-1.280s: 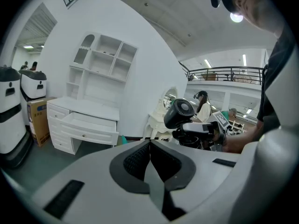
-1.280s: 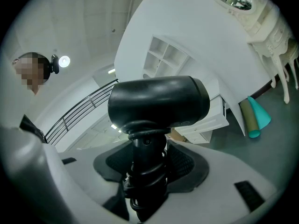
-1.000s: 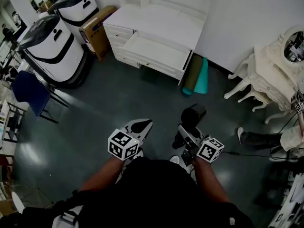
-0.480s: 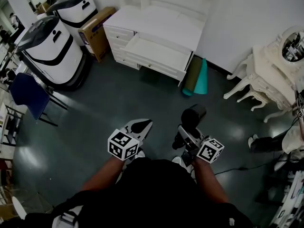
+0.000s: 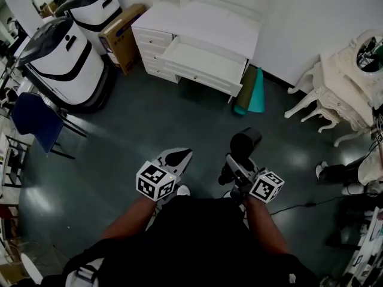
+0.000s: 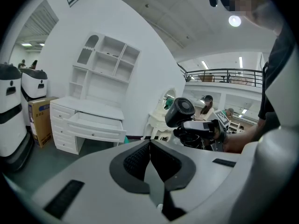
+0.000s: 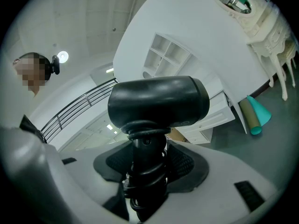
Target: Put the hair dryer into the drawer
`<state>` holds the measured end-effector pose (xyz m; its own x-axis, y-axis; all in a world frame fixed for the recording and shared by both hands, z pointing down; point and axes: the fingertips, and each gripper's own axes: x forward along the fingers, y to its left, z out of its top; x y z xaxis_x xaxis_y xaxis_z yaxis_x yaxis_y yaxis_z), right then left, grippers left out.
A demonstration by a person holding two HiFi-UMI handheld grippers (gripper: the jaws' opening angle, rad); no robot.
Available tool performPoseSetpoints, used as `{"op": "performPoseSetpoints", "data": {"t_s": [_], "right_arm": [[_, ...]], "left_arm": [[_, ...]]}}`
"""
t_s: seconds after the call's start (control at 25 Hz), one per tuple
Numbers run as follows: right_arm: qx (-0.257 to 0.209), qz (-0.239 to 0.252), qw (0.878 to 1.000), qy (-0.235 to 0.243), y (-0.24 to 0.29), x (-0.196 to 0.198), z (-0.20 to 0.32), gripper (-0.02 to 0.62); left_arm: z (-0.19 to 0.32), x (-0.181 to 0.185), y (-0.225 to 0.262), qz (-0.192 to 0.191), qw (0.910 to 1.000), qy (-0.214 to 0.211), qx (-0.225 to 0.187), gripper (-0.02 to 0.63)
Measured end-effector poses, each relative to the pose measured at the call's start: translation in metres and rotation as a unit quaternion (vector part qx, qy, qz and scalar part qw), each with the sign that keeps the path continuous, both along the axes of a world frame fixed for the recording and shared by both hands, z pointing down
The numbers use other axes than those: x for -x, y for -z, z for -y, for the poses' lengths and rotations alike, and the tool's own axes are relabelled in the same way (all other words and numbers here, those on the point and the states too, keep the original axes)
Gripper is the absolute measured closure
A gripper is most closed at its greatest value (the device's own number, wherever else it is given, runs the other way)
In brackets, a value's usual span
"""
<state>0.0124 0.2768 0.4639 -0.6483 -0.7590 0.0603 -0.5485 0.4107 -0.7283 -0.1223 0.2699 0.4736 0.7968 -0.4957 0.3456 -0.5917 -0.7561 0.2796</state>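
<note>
My right gripper (image 7: 145,171) is clamped on the black plastic hair dryer (image 7: 159,101). The jaws squeeze its handle from both sides, and the dryer's own black cord is coiled around that handle (several turns, stacked up the grip). The barrel sits crosswise above the jaws, standing up out of the gripper. From the head view it hangs over the dark grey glossy floor (image 5: 149,130), in front of my body and to my right.

My left gripper (image 6: 150,162) has its jaws closed together with nothing between them. It hovers beside the right one, a little apart, at about the same height over the floor.

The pulled-out white wooden drawer (image 5: 203,61) is well apart from both grippers, across the open floor ahead of me. It is the top one in a white wooden desk with a shelf unit (image 5: 197,23) standing against the wall, and its inside looks bare white (I can't see into the far corners).

Just to the desk's right, a teal rolled mat (image 5: 257,91) leans by the wall beside a darker olive roll. To the desk's left stand a brown cardboard box (image 5: 122,37) and two large white-and-black rounded machines (image 5: 66,58). A cream ornate carved table (image 5: 344,94) stands far to my right.
</note>
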Motion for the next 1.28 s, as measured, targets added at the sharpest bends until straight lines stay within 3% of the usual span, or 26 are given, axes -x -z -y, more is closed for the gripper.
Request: {"op": "performPoseSetpoints", "data": {"t_s": [0.4, 0.8, 1.28], "right_arm": [[0.015, -0.011, 1.000, 0.002, -0.008, 0.017, 0.001, 0.360], [0.013, -0.002, 1.000, 0.015, -0.016, -0.015, 0.071, 0.360], [0.006, -0.007, 0.999, 0.034, -0.016, -0.101, 0.186, 0.360]], "left_arm": [[0.007, 0.016, -0.014, -0.003, 0.9999, -0.001, 0.014, 0.597], [0.061, -0.010, -0.018, 0.012, 0.9996, 0.016, 0.022, 0.597], [0.184, -0.108, -0.005, 0.018, 0.9994, 0.028, 0.010, 0.597]]}}
